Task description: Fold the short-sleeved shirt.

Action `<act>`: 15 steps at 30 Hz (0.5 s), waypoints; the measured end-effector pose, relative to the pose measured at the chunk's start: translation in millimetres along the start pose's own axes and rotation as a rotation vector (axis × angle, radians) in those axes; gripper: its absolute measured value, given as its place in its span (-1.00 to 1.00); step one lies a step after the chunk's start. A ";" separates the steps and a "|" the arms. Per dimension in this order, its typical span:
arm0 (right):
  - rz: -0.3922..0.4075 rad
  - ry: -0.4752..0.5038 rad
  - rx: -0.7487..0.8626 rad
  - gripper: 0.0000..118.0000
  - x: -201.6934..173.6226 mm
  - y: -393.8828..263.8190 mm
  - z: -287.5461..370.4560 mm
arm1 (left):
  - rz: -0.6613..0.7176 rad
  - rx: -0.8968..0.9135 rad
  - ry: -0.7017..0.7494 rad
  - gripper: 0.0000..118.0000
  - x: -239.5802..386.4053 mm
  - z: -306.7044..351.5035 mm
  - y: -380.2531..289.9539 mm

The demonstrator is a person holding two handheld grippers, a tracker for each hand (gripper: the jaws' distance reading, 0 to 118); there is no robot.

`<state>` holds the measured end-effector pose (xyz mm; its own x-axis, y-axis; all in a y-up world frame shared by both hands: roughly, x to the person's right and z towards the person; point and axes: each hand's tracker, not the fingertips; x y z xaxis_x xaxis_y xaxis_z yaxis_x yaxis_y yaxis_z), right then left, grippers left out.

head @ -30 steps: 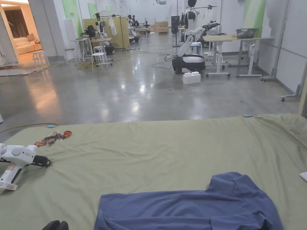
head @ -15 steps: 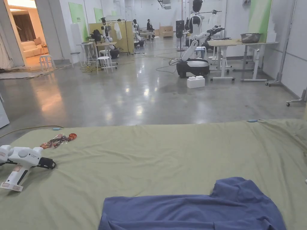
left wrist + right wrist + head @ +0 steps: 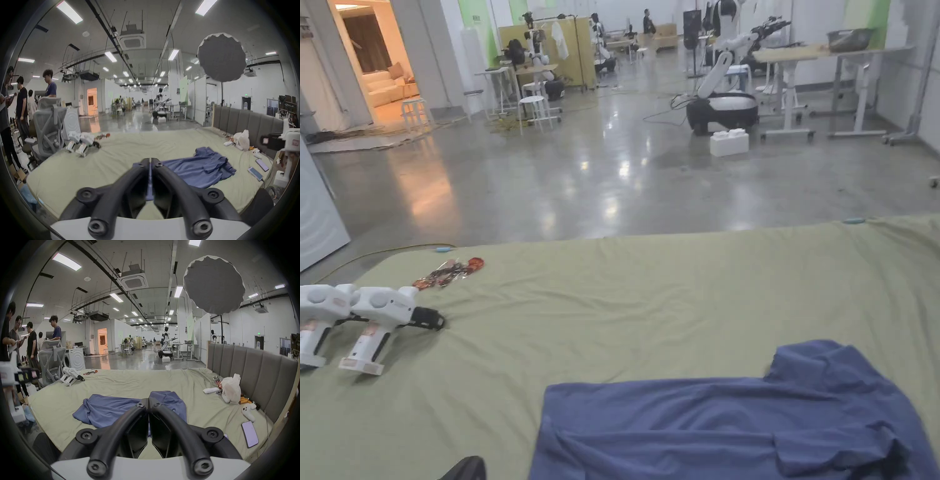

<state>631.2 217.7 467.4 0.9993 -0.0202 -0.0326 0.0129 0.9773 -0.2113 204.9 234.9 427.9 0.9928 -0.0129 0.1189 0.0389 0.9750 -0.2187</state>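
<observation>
The blue short-sleeved shirt (image 3: 737,419) lies rumpled near the front edge of the green bed sheet (image 3: 650,300), one sleeve sticking up toward the back right. From the left gripper view the shirt (image 3: 199,167) is ahead and to the right of my left gripper (image 3: 151,160), whose black jaws are shut with nothing between them. The right gripper view has the shirt (image 3: 110,408) spread just beyond my right gripper (image 3: 148,400), also shut and empty. Both grippers hover apart from the cloth, at the near side of the bed.
Two spare white grippers (image 3: 362,312) and some red wrappers (image 3: 450,272) lie at the bed's left. Along the grey headboard (image 3: 251,369) on the right are a white plastic bag (image 3: 231,387) and a phone (image 3: 250,434). An office chair (image 3: 48,129) and several people (image 3: 21,105) stand left of the bed.
The head camera has swung left and dipped, bringing a second spare gripper into view. The shirt lies as before.
</observation>
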 end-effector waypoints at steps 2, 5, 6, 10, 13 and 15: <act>-0.026 0.009 -0.021 -1.00 2.2 -5.9 -0.5 | 0.044 -0.110 0.027 -0.59 -14.2 -31.5 -19.4; -0.035 0.011 -0.057 -1.00 7.4 -18.0 0.2 | 0.069 -0.156 -0.030 0.00 -30.6 -68.4 -54.5; -0.036 0.005 -0.074 -1.00 9.3 -22.2 0.5 | 0.091 -0.204 -0.030 0.01 -32.5 -82.5 -63.6; -0.070 -0.012 -0.133 -1.00 20.7 -36.1 1.0 | 0.161 -0.352 -0.016 0.04 -43.9 -143.4 -95.8; -0.080 -0.027 -0.159 -1.00 29.0 -41.5 1.4 | 0.148 -0.460 -0.008 0.04 -45.7 -185.1 -115.1; -0.082 -0.045 -0.181 -1.00 35.8 -44.1 2.6 | 0.182 -0.514 -0.011 0.04 -49.1 -206.5 -127.8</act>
<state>666.6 174.5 478.0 0.9958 -0.0845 0.0342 0.0912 0.9189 -0.3837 174.5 65.2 250.0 0.9876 0.1507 0.0443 -0.0804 0.7272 -0.6817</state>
